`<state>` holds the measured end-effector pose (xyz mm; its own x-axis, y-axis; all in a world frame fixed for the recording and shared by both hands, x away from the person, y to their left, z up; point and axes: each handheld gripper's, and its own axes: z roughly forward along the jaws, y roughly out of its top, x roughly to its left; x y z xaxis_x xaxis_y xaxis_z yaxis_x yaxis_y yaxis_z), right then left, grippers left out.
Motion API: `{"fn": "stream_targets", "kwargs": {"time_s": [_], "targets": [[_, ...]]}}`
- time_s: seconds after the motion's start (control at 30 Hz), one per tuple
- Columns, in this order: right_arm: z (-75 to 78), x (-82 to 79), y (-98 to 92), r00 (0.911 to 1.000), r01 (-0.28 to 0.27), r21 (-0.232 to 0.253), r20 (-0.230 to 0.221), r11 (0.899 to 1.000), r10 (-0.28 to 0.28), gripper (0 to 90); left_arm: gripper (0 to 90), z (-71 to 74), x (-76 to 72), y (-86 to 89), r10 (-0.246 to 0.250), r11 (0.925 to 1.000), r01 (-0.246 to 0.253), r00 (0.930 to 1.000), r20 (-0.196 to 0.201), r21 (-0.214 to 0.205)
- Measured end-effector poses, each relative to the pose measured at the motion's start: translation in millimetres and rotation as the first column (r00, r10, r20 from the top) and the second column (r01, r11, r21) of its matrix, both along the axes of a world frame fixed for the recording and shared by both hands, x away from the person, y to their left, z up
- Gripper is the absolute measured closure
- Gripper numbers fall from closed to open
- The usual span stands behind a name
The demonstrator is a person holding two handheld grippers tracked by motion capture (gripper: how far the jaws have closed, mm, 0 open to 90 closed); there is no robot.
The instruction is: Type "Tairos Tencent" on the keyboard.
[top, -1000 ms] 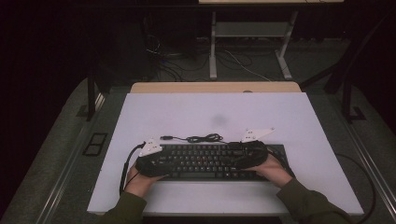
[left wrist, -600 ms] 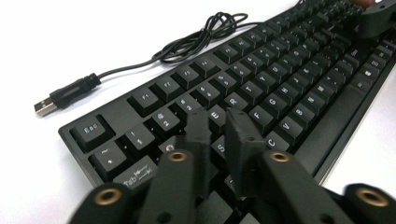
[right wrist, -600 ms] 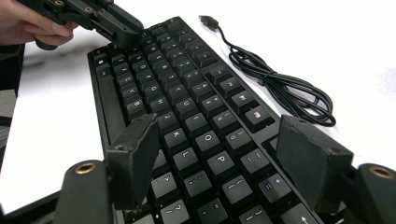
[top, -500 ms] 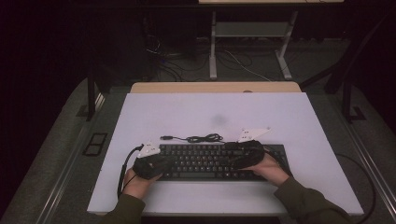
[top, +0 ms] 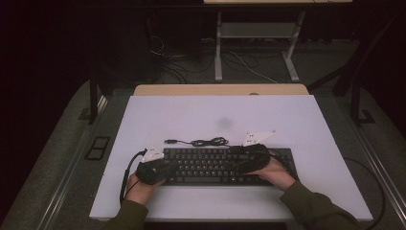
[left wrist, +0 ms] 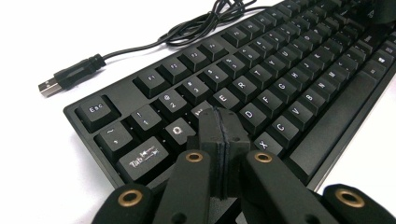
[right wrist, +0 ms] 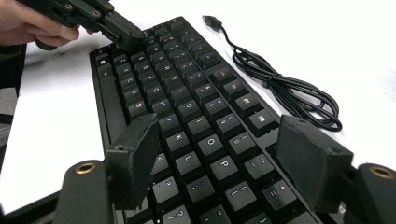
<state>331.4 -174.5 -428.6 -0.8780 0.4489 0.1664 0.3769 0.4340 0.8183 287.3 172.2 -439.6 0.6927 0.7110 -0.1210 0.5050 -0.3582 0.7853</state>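
Observation:
A black keyboard (top: 215,166) lies on the white table near its front edge, its cable (top: 203,142) coiled just behind it. My left gripper (top: 165,168) is over the keyboard's left end, its jaws shut flat against each other with nothing between them. In the left gripper view the gripper (left wrist: 220,116) has its tips low among the keys (left wrist: 280,79) beside Tab and Q; I cannot tell whether they touch. My right gripper (top: 237,158) hovers over the right half of the keys (right wrist: 187,93). Its jaws (right wrist: 219,135) stand wide apart and hold nothing.
The loose USB plug (left wrist: 70,74) lies on the table beyond the Esc corner. The cable coil (right wrist: 280,88) sits close to the keyboard's far edge. A tan desk edge (top: 220,89) borders the table at the back, with dark floor and cables beyond.
The left gripper's jaws have come together over the keyboard's left end. Both hands have kept their places, and the keyboard has not moved.

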Motion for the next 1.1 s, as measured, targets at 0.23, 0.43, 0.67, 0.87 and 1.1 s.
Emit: {"fn": "stream_targets", "kwargs": {"time_s": [0.23, 0.43, 0.67, 0.87, 1.1], "targets": [[-0.2, -0.2, 0.4, 1.0, 0.0, -0.003, -0.002, 1.0, 0.0, 29.8, 89.0, -1.6, 0.3, 0.5, -0.01, 0.9998, 0.01, 0.9999, -0.005, 0.018], [0.1, 0.1, -0.5, 1.0, 0.001, 0.0, 0.0, 1.0, -0.001, 29.7, 89.0, 1.0, -0.2, 0.6, -0.003, 1.0, 0.003, 1.0, 0.001, 0.002], [0.5, 0.7, -1.0, 1.0, -0.001, 0.005, -0.001, 1.0, 0.001, 29.8, 87.5, 5.1, -1.4, 2.3, -0.005, 0.9998, 0.006, 1.0, 0.008, -0.018], [0.9, 1.4, -0.6, 1.0, 0.002, 0.01, -0.007, 1.0, -0.002, 30.3, 82.4, 7.4, -2.1, 3.0, -0.007, 0.9991, 0.007, 0.9999, 0.008, -0.041], [1.6, 2.3, 0.8, 0.9998, 0.009, 0.014, -0.016, 1.0, -0.009, 32.5, 68.5, 9.1, -4.6, 0.7, -0.019, 0.9986, 0.019, 0.9998, 0.012, -0.049]]}}
